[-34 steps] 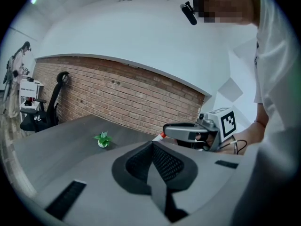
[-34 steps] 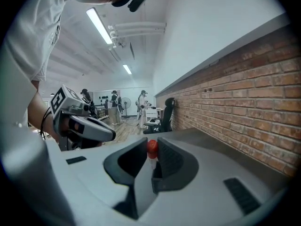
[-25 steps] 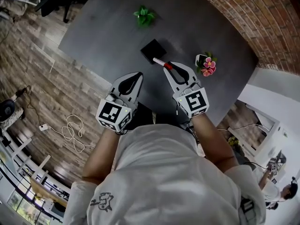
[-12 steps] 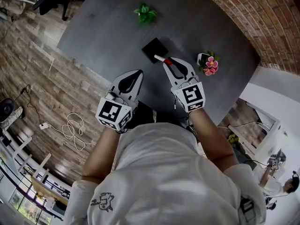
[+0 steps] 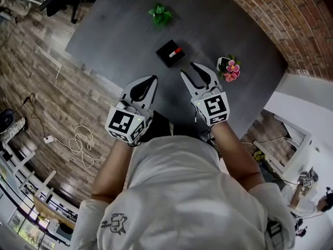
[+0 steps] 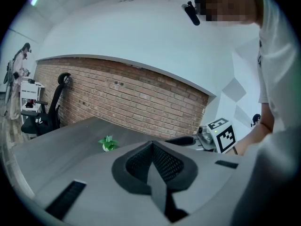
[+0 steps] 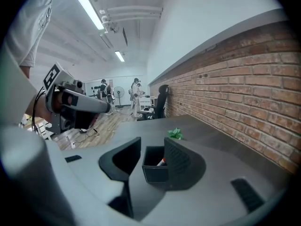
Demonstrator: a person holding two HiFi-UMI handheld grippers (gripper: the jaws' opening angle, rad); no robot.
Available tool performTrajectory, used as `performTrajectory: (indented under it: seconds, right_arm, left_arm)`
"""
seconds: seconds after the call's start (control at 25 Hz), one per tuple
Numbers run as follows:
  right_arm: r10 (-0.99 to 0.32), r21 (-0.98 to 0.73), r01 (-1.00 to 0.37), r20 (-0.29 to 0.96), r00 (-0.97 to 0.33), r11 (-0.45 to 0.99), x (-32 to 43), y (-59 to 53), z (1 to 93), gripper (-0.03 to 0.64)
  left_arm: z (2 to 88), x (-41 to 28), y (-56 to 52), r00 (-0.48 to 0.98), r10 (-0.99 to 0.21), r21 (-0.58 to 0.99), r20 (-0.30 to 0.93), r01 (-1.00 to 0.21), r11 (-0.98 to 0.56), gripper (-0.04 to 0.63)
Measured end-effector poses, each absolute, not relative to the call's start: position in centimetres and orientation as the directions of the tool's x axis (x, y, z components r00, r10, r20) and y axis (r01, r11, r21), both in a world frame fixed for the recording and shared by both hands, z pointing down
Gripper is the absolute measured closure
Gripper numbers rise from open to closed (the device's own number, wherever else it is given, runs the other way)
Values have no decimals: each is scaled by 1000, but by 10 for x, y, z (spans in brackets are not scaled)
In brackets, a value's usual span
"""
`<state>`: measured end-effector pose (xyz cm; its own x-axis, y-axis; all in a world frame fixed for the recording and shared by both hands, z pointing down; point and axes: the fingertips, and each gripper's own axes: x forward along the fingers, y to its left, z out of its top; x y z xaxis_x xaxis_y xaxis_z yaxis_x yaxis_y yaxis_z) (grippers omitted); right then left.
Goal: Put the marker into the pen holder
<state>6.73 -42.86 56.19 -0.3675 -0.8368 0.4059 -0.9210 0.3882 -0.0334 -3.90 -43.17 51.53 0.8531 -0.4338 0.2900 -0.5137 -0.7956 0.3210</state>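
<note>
**Checking the drop: marker (image 5: 177, 51) sits in the pen holder (image 5: 166, 56), just ahead of the right tongs (image 5: 187, 68)**

Left tongs (image 5: 152, 82) are nearest me, low over the desk (image 5: 119, 35). Jaws are pressed together with nothing in them. They're idle, down and left of the holder.

Right tongs reach a little further out. Jaws have just been opening and stand wide apart. Nothing is between the pads and nothing is touched. In the right gripper view the holder shows through the gap, but it lies beyond the tips, apart from them.

In the head view the holder is up and left of the right tips, close by. The right hand is clearly the nearer one.

Only the marker's red-and-white end shows at the rim. The body is hidden in the box, so I can't read its lean.

My read: placement looks done. Next I'd pull the right tongs straight back, tips clear of the rim. The flower pot (image 5: 229, 69) just right of them is the thing to avoid.
</note>
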Motion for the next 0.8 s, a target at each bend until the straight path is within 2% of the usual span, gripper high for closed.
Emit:
performTrajectory:
  seconds: [0.36,0.8]
  right_arm:
    - [-845,-36,-902,335,-417,431,61,-390,525,465]
    - [-857,-8,-881,224,-463,474,72,-317,459,541]
  left_arm:
    - [490,-36,-390,838,-474,266,268,-538,-800,584]
    - [441,-35,-329,814,-542,183,209,-576,-797,584]
